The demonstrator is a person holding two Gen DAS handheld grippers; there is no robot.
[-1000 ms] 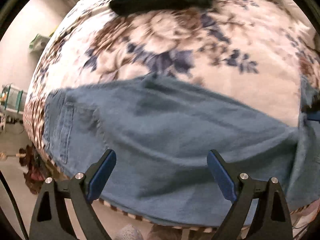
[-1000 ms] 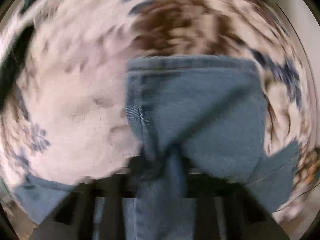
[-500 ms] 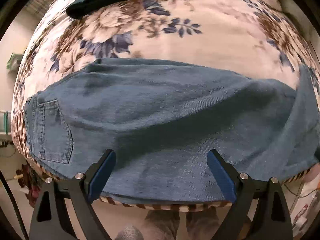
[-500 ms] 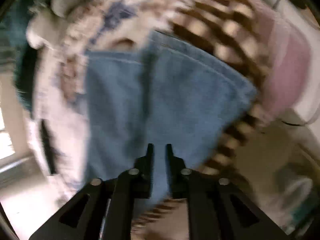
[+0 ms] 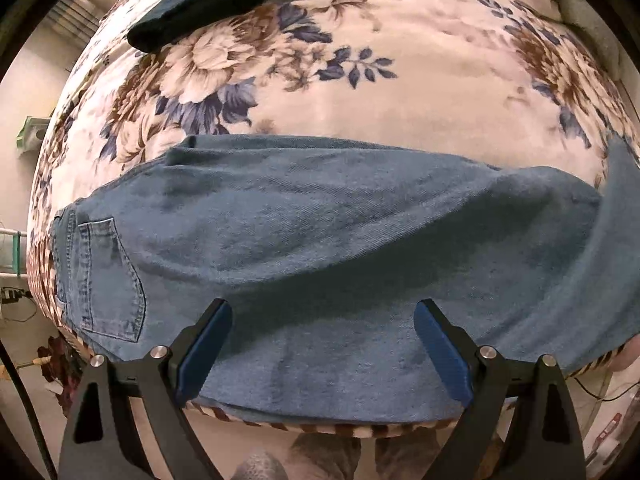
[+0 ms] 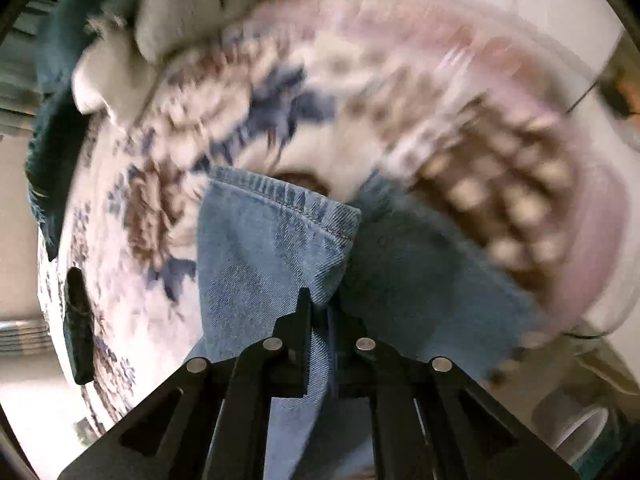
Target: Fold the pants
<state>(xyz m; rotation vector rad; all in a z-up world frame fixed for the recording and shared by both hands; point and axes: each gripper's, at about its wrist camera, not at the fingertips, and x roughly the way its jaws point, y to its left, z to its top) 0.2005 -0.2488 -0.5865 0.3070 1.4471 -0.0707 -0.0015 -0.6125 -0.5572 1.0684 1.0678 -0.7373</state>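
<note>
Blue denim pants (image 5: 320, 248) lie across the near edge of a floral bed cover (image 5: 400, 80), back pocket at the left. My left gripper (image 5: 322, 340) is open and empty, hovering just above the denim near the bed's front edge. In the right wrist view my right gripper (image 6: 324, 320) is shut on the hemmed leg end of the pants (image 6: 272, 248) and holds it lifted over the bed; the rest of the leg hangs below and beside the fingers. That view is motion-blurred.
A dark folded garment (image 5: 224, 4) lies at the far left of the bed, also seen in the right wrist view (image 6: 78, 320). A beige pillow (image 6: 180, 4) sits at the bed's head. The floor and my shoes (image 5: 320, 456) are below the bed edge.
My right gripper has closed on the pant leg hem and lifted it. My left gripper stayed open and shifted slightly over the denim.
</note>
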